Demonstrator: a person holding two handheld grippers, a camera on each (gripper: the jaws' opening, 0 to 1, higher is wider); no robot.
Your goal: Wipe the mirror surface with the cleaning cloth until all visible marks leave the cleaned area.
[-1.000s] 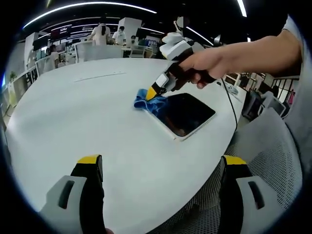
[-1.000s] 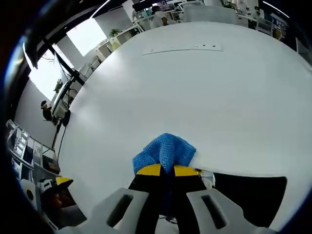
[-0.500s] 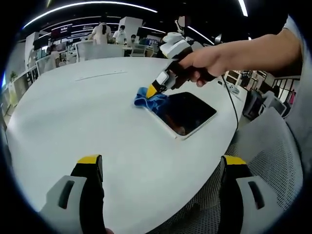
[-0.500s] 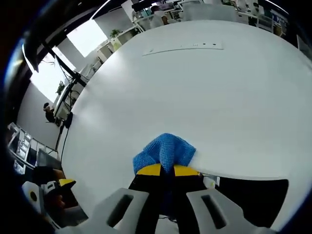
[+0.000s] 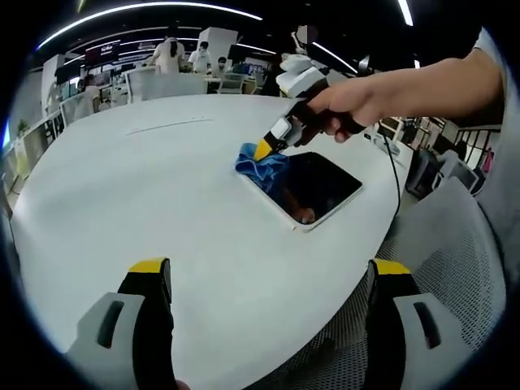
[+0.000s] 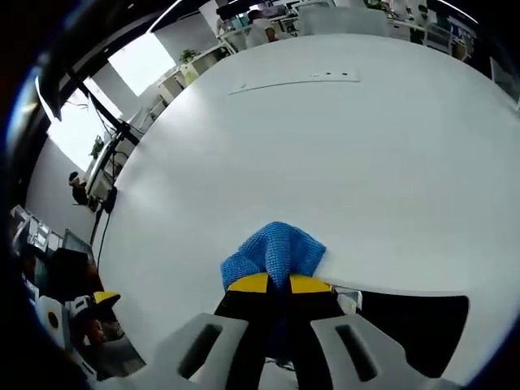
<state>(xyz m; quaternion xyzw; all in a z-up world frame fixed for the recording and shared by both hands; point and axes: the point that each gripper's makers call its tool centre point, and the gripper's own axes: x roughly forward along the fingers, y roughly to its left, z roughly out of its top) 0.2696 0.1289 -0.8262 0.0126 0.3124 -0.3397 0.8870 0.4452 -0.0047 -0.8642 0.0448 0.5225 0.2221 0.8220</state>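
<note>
In the left gripper view, the left tongs (image 5: 268,284) stand wide open low in the frame, their yellow-tipped jaws far apart over the bare white bench (image 5: 122,187), holding nothing. Further right, near the bench's rounded edge, lies the mirror (image 5: 313,188), a dark rectangle with a pale frame. On its far corner sits the blue cleaning cloth (image 5: 262,165), pinched by the right tongs (image 5: 265,151), which a hand (image 5: 345,101) holds from the right side. A grey mesh chair (image 5: 439,268) stands beyond the bench edge at the right.

In the right gripper view, the right tongs (image 6: 278,283) are closed on the cleaning cloth (image 6: 275,253), which bunches out ahead of the yellow tips onto the bench (image 6: 325,146). The mirror's (image 6: 414,321) dark surface lies to the right of the jaws.
</note>
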